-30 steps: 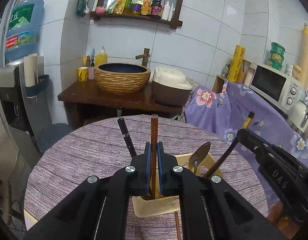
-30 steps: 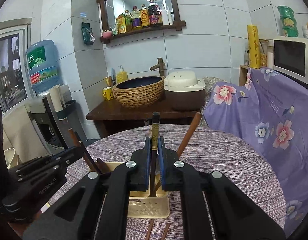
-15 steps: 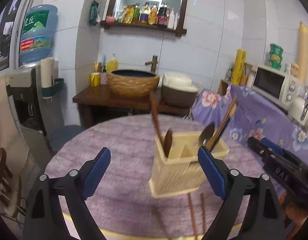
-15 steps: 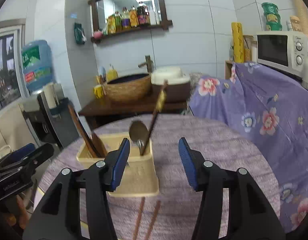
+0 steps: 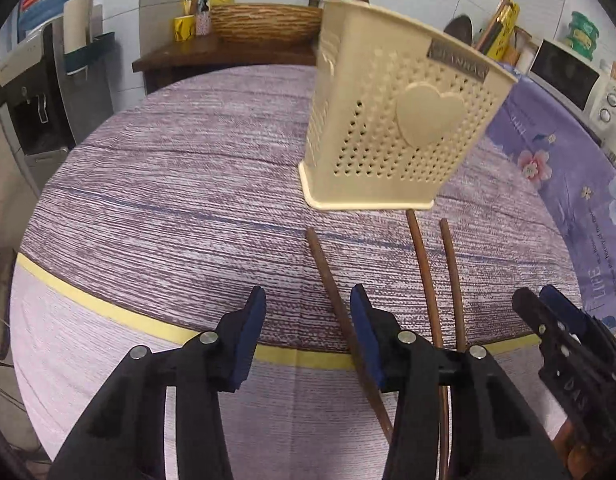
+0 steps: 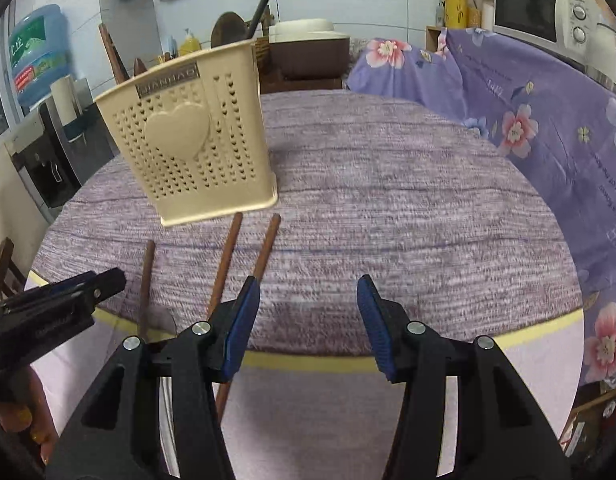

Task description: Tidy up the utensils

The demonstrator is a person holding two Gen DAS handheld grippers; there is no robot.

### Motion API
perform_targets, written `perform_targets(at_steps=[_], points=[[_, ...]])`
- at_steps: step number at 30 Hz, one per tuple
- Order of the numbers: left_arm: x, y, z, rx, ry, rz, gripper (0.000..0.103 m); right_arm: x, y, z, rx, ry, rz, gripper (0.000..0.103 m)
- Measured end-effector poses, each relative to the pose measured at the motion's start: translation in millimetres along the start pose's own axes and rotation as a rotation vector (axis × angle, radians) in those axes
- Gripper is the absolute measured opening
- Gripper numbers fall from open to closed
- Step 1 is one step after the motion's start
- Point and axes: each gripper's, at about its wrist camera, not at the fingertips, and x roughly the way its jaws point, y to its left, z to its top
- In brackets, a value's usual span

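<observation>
I judge the job partly done: several utensils already stand in the cream utensil holder (image 5: 400, 120) on the round table (image 5: 167, 184), three brown chopsticks (image 5: 422, 268) lie before it, and my left gripper (image 5: 308, 328) and right gripper (image 6: 308, 320) both gape empty.

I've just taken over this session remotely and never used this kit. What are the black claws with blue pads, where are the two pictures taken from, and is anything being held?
There is no robot arm: a person holds one hand-held gripper in each hand. Each picture comes from a fisheye camera on a gripper, looking forward along its jaws. The left gripper and right gripper both stand open and hold nothing. On the round table stands a cream utensil holder with a few utensils in it. Three brown chopsticks lie loose in front of it, reaching past the table's near edge. One chopstick lies between the left jaws, not gripped.
</observation>
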Motion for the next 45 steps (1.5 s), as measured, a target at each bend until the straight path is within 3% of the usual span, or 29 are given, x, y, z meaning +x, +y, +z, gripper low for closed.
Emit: perform_targets(at_steps=[9, 15, 22, 28, 36, 45], points=[[20.3, -12.5, -7.4, 0.026, 0.035, 0.031, 0.035, 0.9, -0.3, -1.1, -0.002, 0.007, 0.000, 0.052], [21.6, -10.4, -7.0, 0.056, 0.038, 0.016, 0.012, 12.8, 14.6, -2.5, -0.025, 0.081, 0.045, 0.052], [22.0, -0.2, -4.0, 0.060, 0.047, 0.018, 0.011, 27.8, 34.6, -13.2, -0.063, 0.154, 0.061, 0.050], [21.5, -1.7, -4.1, 0.067, 0.044, 0.022, 0.010, 34.7, 37.6, -16.2, -0.077, 0.170, 0.048, 0.041], [21.4, -0.4, -3.9, 0.057, 0.049, 0.010, 0.011, 33.3, 35.8, -17.1, -0.144, 0.191, 0.096, 0.013], [21.3, 6.5, -2.8, 0.040, 0.051, -0.013, 0.011, 21.3, 7.4, -13.9, -0.210, 0.226, 0.088, 0.012]])
